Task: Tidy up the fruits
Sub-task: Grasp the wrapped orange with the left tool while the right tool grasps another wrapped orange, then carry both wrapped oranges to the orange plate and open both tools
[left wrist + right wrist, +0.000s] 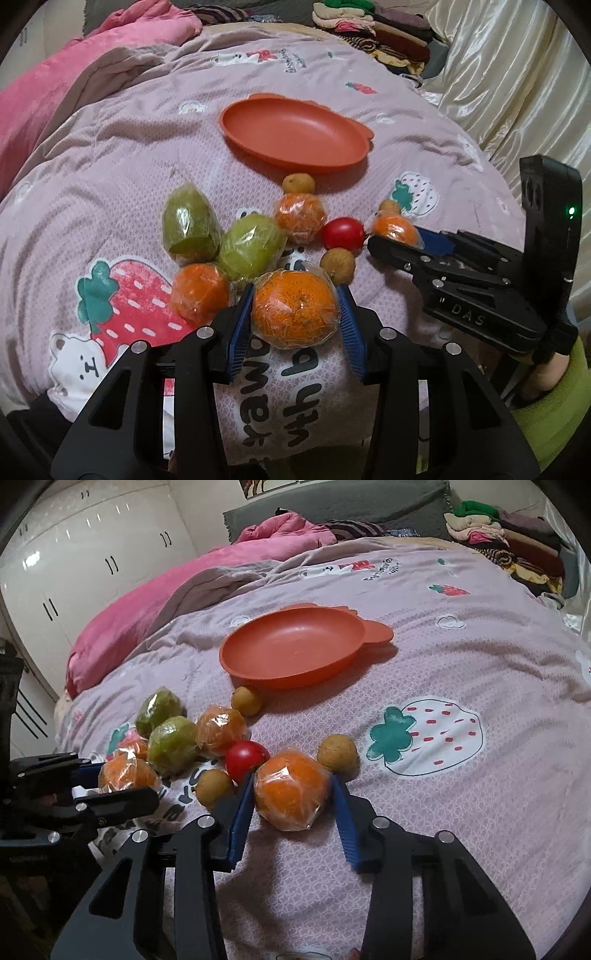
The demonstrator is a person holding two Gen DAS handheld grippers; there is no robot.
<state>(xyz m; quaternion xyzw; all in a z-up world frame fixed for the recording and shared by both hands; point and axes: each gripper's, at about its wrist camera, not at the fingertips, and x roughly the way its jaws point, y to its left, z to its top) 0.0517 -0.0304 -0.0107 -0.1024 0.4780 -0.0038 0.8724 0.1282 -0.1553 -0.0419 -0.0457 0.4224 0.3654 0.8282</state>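
Gripping: left gripper (pixel 295 314) is pinching a wrapped orange (pixel 294 309) on the bed (pixel 424 129).
Matching: right gripper (pixel 293 794) is pinching another orange (pixel 291 789).
Waiting: plate (pixel 258 672) is lying beyond.
Risking: slick wrap may be slipping between pads.

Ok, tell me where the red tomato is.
The red tomato lies mid-cluster on the bedspread, just left of the wrapped orange between the right hand-held gripper fingers, small brown fruit beside it.

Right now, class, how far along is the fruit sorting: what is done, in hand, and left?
Done: nothing yet; the orange plate holds no fruit. In hand: the left gripper and right gripper each clamp a wrapped orange. Left: the green fruits, the tomato, other oranges and small brown fruits lie on the blanket.
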